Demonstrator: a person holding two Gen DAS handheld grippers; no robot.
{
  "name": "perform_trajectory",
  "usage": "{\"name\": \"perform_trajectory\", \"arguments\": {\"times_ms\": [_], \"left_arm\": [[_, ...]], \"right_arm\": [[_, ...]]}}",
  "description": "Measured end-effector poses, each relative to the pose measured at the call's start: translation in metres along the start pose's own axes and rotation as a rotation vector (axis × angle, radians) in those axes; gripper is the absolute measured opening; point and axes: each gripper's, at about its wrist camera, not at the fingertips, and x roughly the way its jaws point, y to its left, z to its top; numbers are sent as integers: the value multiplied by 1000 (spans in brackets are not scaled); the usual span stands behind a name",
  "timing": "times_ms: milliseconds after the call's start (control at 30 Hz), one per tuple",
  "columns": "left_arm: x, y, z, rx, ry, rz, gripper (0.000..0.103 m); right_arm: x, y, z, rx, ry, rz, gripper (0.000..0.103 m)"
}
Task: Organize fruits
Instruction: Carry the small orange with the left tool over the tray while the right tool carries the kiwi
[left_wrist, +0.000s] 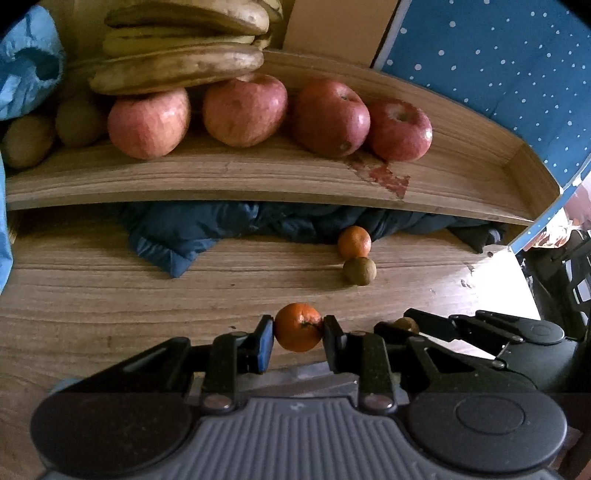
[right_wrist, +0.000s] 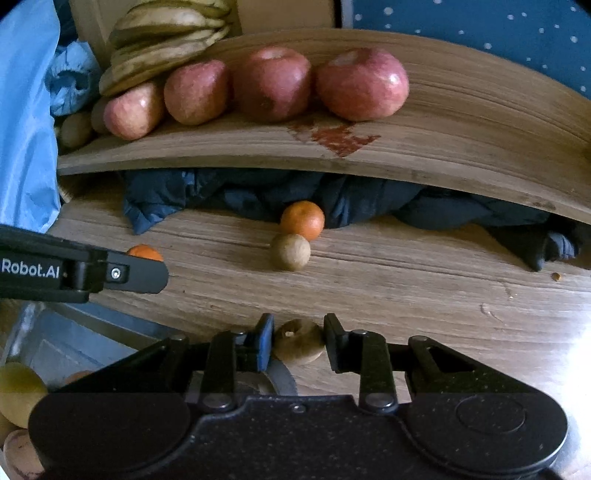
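Observation:
In the left wrist view my left gripper (left_wrist: 298, 322) is shut on a small orange tangerine (left_wrist: 297, 332) just above the wooden table (left_wrist: 110, 295). My right gripper (right_wrist: 298, 322) is shut on a brown kiwi (right_wrist: 297, 345) in the right wrist view. It also shows at the right of the left wrist view, as black fingers (left_wrist: 424, 325) around that kiwi (left_wrist: 406, 325). Further back on the table, a second tangerine (left_wrist: 354, 242) touches another kiwi (left_wrist: 359, 270). A wooden shelf (left_wrist: 258, 184) carries several red apples (left_wrist: 243, 109), bananas (left_wrist: 177, 66) and kiwis (left_wrist: 79, 122).
A dark blue cloth (left_wrist: 221, 229) is bunched under the shelf. Light blue plastic (right_wrist: 26, 129) hangs at the left. A metal tray (right_wrist: 74, 343) with yellowish fruit (right_wrist: 18, 391) sits at the lower left of the right wrist view. A dotted blue panel (left_wrist: 498, 55) stands behind.

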Motion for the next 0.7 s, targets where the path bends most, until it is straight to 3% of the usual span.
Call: {"name": "perform_trajectory", "arguments": {"times_ms": [367, 700], "left_arm": [[-20, -11, -20, -5, -13, 0, 31], [-39, -19, -57, -21, 4, 4, 31]], "right_arm": [[-42, 6, -11, -68, -40, 32, 31], [-82, 23, -36, -148, -26, 115, 31]]}}
